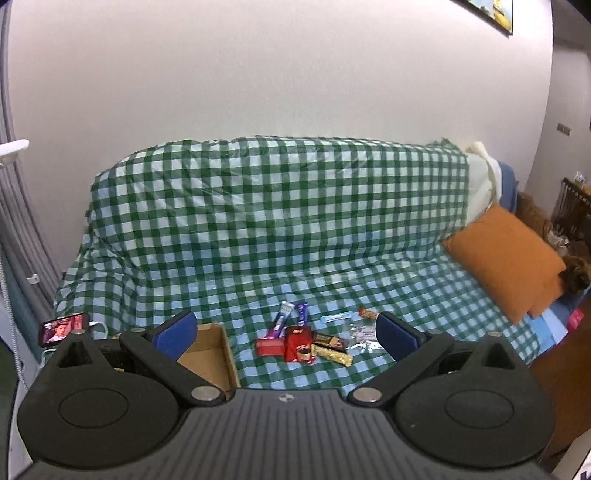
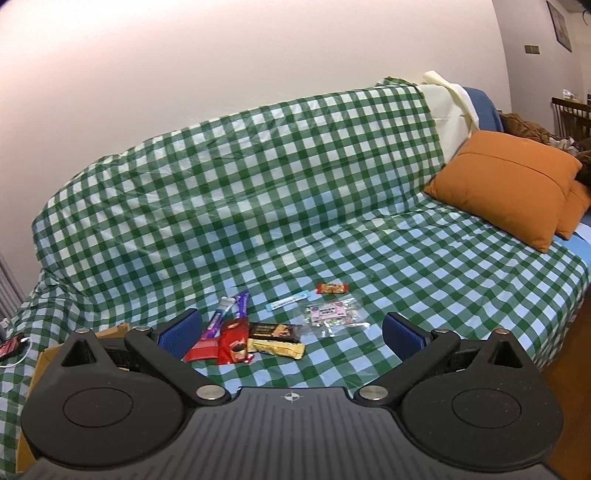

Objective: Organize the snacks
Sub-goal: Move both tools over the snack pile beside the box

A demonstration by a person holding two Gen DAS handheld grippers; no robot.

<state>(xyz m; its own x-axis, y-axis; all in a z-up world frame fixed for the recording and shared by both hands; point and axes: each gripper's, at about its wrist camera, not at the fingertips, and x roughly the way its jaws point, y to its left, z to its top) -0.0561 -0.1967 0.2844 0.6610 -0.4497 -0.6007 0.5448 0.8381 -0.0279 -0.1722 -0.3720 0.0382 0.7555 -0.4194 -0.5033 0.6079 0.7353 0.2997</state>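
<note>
Snacks (image 1: 303, 341) beyond both wide-open grippers

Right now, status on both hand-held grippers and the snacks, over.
Left hand-held gripper open, empty. Right hand-held gripper open, empty. Snacks loose on checked cover, cardboard box beside them. Nothing blocking.

You're in a home living room. A sofa (image 2: 258, 192) under a checked cover (image 1: 280, 206), orange cushions (image 2: 506, 184) and a framed picture (image 1: 491, 13) show it.
</note>
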